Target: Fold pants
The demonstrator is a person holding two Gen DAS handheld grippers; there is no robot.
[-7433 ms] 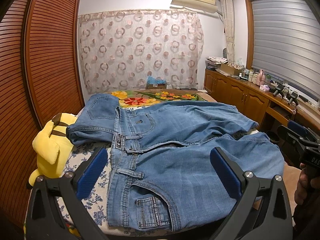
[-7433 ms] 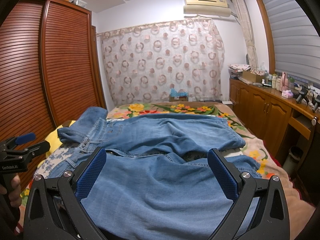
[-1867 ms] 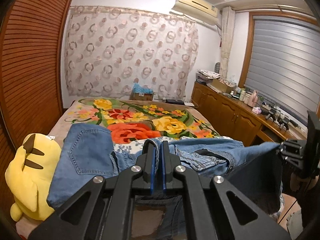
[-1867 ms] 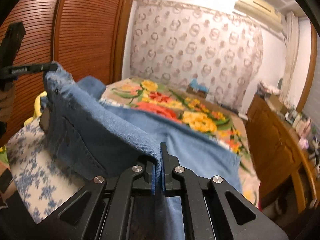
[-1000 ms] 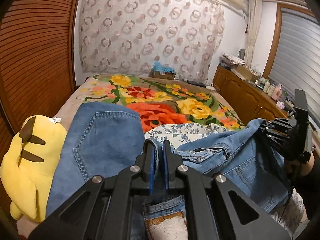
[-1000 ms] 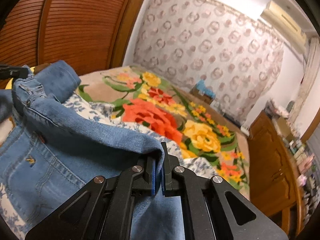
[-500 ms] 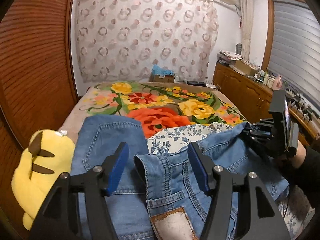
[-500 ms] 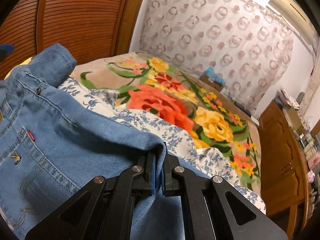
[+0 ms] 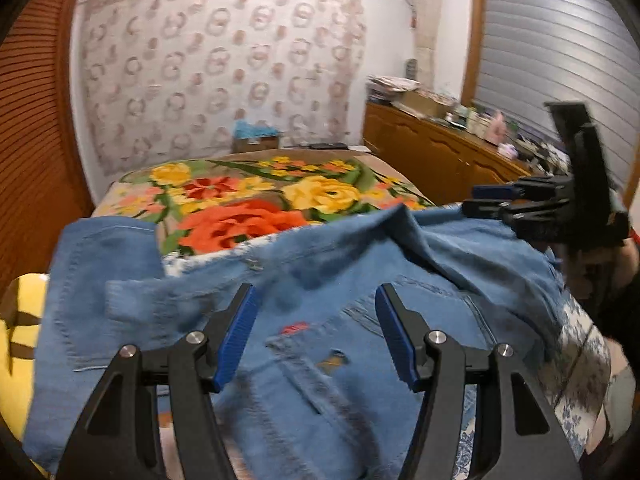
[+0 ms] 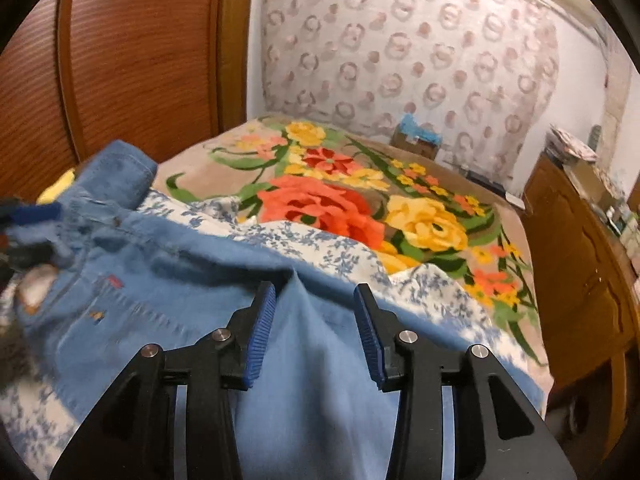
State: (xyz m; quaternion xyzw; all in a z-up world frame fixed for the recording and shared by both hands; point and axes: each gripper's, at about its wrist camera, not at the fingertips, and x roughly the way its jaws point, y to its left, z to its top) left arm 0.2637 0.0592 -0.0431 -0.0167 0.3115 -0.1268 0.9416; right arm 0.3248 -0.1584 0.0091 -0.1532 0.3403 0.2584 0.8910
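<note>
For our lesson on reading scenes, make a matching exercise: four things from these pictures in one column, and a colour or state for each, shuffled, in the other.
Things:
1. jeans
2. left gripper
3. plush toy
4. blanket

Descriptions:
A. yellow
B. floral
C. blue denim
D. fingers open

Pairs: 1-C, 2-D, 3-A, 4-B

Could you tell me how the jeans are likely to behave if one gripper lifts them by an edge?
The jeans would probably drape limply: a soft ridge stands between the open right gripper fingers. Doubled denim layers suggest moderate weight, likely sagging.
</note>
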